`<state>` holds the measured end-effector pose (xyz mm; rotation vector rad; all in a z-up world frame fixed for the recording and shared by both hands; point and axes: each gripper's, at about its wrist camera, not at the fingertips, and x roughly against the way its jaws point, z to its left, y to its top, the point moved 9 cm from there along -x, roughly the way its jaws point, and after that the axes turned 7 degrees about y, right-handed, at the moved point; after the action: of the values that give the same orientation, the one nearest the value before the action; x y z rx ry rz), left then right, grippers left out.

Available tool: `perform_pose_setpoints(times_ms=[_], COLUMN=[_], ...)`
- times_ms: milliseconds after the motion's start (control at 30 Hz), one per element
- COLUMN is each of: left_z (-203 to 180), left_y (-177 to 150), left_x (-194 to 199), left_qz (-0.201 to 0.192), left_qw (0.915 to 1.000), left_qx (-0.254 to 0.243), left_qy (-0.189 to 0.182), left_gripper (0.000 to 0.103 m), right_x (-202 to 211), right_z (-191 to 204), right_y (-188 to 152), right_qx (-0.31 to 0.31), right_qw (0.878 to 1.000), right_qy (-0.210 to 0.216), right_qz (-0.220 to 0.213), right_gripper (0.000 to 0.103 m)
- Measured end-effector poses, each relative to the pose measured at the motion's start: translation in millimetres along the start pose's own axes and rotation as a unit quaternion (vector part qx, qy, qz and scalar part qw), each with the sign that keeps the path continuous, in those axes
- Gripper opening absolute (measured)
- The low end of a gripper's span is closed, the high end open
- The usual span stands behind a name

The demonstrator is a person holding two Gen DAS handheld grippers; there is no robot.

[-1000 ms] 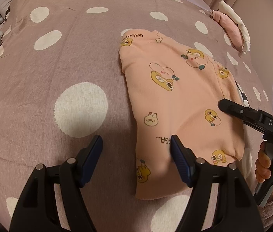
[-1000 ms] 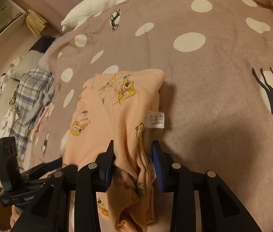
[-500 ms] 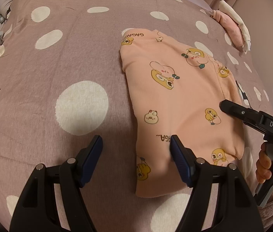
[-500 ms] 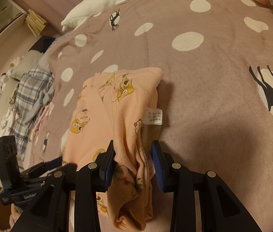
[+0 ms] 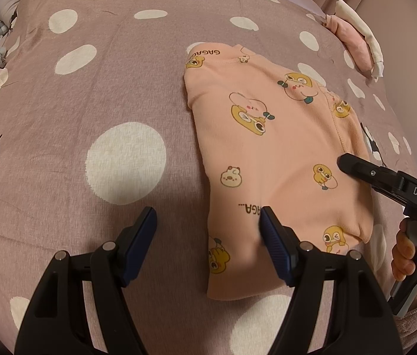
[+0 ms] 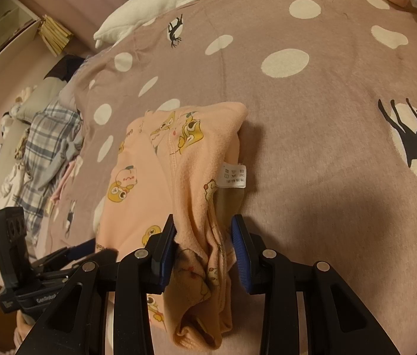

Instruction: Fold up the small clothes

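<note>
A small peach garment (image 5: 270,159) printed with yellow cartoon ducks lies folded on the bed. My left gripper (image 5: 208,233) is open; its right finger rests on the garment's near left part, its left finger over the bedspread. My right gripper (image 6: 204,238) has its jaws partly closed around a bunched edge of the same garment (image 6: 179,171), with a white care label (image 6: 233,174) just beyond. The right gripper also shows in the left wrist view (image 5: 386,177) over the garment's right side.
The bed has a mauve bedspread (image 5: 105,88) with white dots and black animal prints. A pink and white folded item (image 5: 353,35) lies far right. Plaid clothes (image 6: 43,145) are piled beside the bed, and a white pillow (image 6: 161,3) lies at the far end.
The right gripper's jaws have widened a little around the bunched edge, and the cloth sags lower between them. The left gripper has hardly moved.
</note>
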<state>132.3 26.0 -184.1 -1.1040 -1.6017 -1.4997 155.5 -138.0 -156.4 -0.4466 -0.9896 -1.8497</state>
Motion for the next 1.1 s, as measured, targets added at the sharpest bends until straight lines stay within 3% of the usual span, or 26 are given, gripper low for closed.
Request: perform_pose_setpoints(times_ms=[1100], left_z=[7.5], left_y=[-11.2], left_x=[7.7], left_qz=[0.008], left_qw=[0.9999], left_qx=[-0.004], left_qy=[0.012], left_gripper=[0.072], right_x=[2.6], right_z=[-1.0], right_y=[-1.4], right_qx=[0.0], right_qw=[1.0], right_qy=[0.0], right_qz=[0.0], right_gripper=[0.035])
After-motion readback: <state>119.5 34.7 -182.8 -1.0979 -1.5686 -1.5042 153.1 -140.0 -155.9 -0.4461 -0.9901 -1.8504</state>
